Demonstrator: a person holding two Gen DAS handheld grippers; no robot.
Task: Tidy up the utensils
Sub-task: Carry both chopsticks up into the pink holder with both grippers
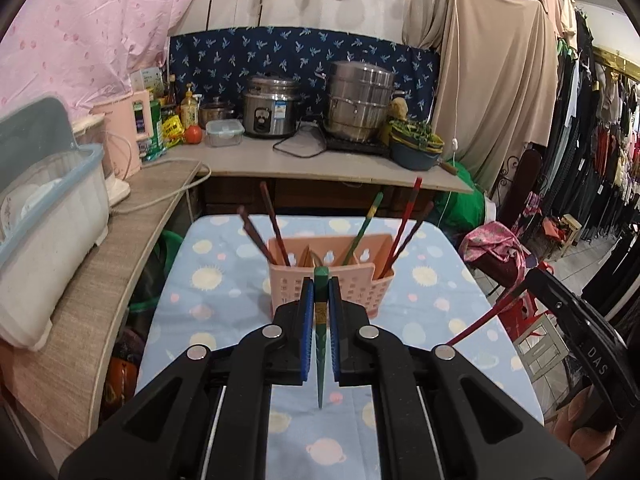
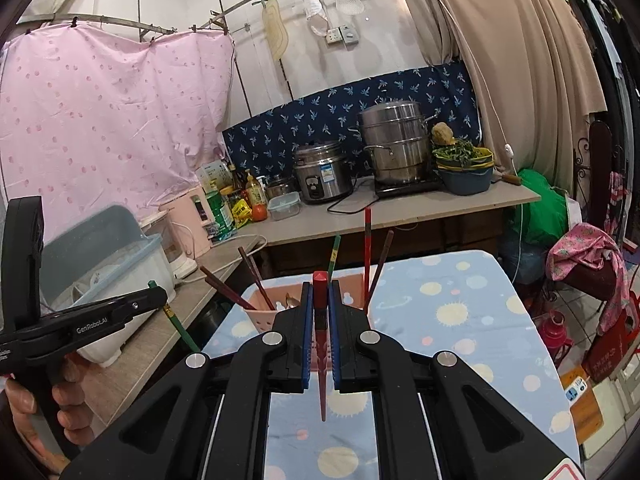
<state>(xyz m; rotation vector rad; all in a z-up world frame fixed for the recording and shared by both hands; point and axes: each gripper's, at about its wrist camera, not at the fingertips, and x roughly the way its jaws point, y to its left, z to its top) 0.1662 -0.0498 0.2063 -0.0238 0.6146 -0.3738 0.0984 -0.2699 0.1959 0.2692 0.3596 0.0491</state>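
A pink slotted utensil holder point(image 1: 332, 276) stands on the table with the blue patterned cloth point(image 1: 224, 304), and several chopsticks lean in its compartments. My left gripper point(image 1: 321, 286) is shut on a green chopstick point(image 1: 321, 352), held in the air in front of the holder with its thin tip toward the camera. My right gripper point(image 2: 320, 292) is shut on a red chopstick point(image 2: 321, 364), likewise above the table before the holder point(image 2: 260, 312). The left gripper point(image 2: 154, 294) and its green chopstick point(image 2: 180, 328) also show at the left of the right wrist view, held by a person's hand point(image 2: 44, 400).
A curved wooden counter point(image 1: 120, 232) runs along the left with a white lidded bin point(image 1: 44, 208). The back counter point(image 1: 320, 164) holds a rice cooker point(image 1: 270, 106), a steel steamer pot point(image 1: 362, 100), bottles and a bowl of greens point(image 1: 416, 144). Clothes racks point(image 1: 592, 128) and chairs fill the right.
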